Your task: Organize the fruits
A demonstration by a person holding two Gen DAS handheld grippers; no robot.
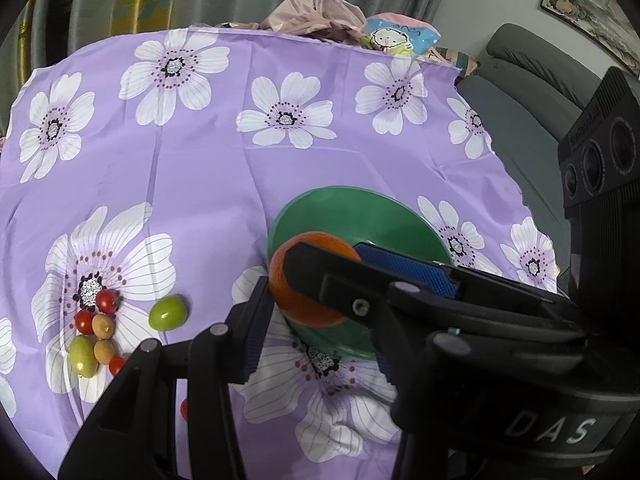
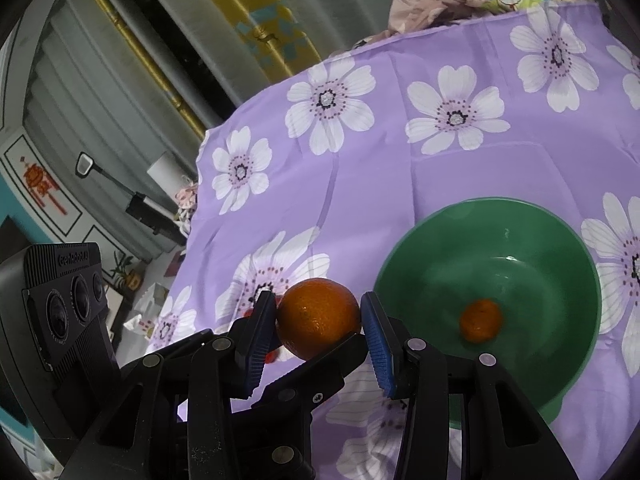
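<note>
A large orange (image 2: 318, 316) sits between the blue pads of my right gripper (image 2: 318, 297), which is shut on it. My left gripper (image 1: 320, 292) crosses it and grips the same orange (image 1: 310, 294). Its left pad presses the fruit's side. Its other finger (image 2: 312, 372) lies against the underside, its pad hidden in the left wrist view. The orange hangs at the near-left rim of a green bowl (image 2: 560, 232), which holds a smaller orange (image 2: 480, 320).
A heap of small fruit lies on the purple flowered cloth at the left: a green one (image 1: 168, 312), red cherry tomatoes (image 1: 106, 301), brown round ones (image 1: 103, 326). Crumpled clothes (image 1: 316, 12) sit at the far edge, a grey sofa (image 1: 532, 92) to the right.
</note>
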